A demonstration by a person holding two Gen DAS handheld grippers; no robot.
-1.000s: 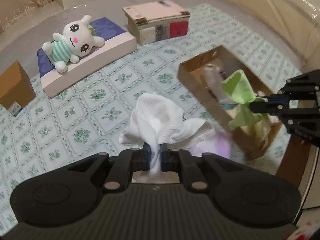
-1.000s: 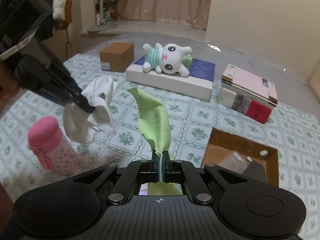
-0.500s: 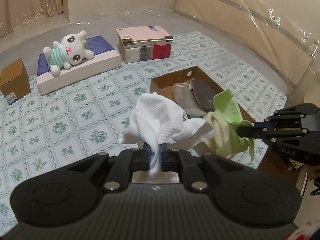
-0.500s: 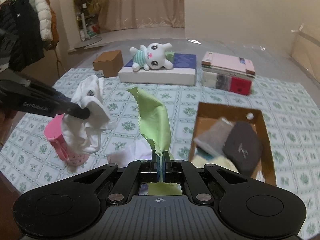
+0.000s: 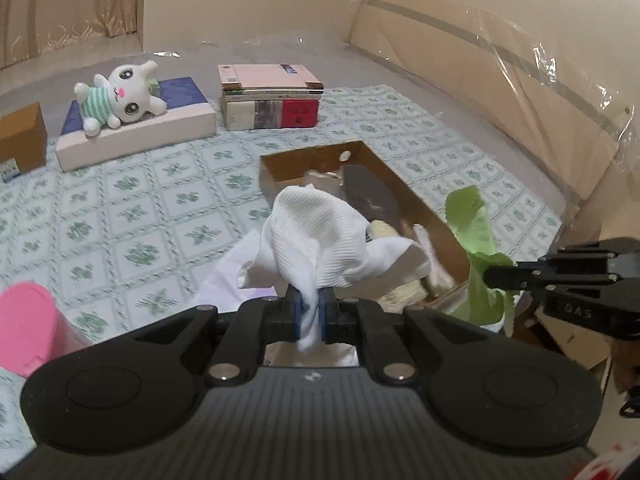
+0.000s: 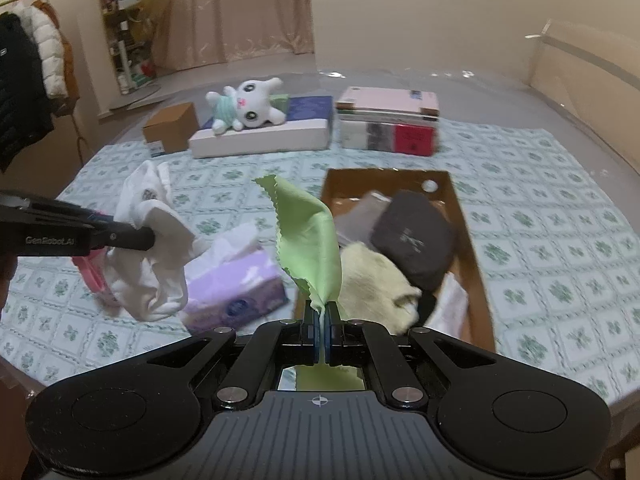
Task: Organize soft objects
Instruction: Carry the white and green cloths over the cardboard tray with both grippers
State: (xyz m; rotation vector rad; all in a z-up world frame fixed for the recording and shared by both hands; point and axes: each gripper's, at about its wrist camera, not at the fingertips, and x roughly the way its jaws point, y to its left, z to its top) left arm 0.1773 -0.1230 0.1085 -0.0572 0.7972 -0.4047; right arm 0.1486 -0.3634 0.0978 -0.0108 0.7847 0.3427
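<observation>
- A purple tissue box (image 6: 234,286) lies on the green-patterned tablecloth (image 6: 560,216), tissue poking out.
- A stack of books (image 5: 270,96), pink on top, stands near the table's far edge.
- A small brown carton (image 6: 171,127) sits beside a long white box (image 6: 260,136).
- Jackets (image 6: 24,80) hang at the room's left.

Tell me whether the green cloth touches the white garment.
Apart. The right wrist view shows patterned table cover and the tissue box between green cloth and white garment.
</observation>
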